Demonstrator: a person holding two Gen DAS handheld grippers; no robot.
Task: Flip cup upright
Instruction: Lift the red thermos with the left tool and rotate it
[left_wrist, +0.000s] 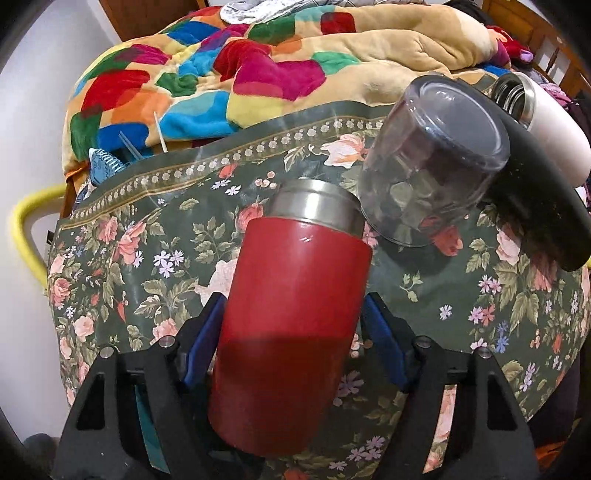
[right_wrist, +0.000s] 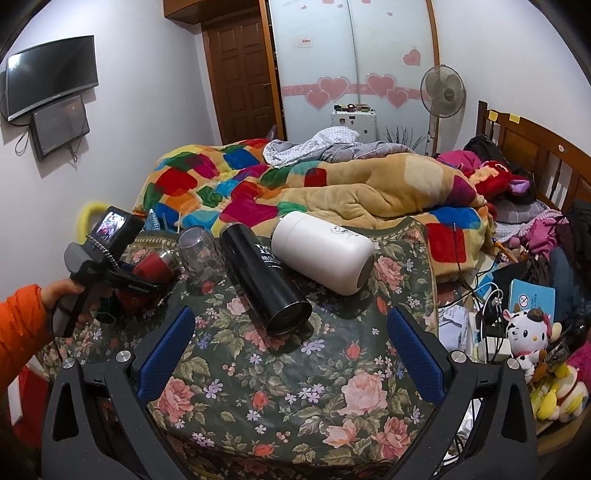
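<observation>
A red cup with a steel rim (left_wrist: 291, 314) sits between the blue pads of my left gripper (left_wrist: 295, 332). The jaws are closed against its sides, and it tilts with the rim pointing away, over the floral table (left_wrist: 147, 258). In the right wrist view the red cup (right_wrist: 153, 269) shows at the left, held by the left gripper (right_wrist: 110, 273). My right gripper (right_wrist: 291, 350) is open and empty above the table's near part (right_wrist: 295, 398). A black cup (right_wrist: 264, 278) and a white cup (right_wrist: 325, 251) lie on their sides. A clear glass (right_wrist: 201, 254) stands upside down.
The clear glass (left_wrist: 432, 162) stands just right of the red cup, with the black cup (left_wrist: 535, 206) and white cup (left_wrist: 546, 125) behind it. A bed with a colourful blanket (right_wrist: 295, 192) lies beyond the table. Cables and toys (right_wrist: 517, 332) crowd the right side.
</observation>
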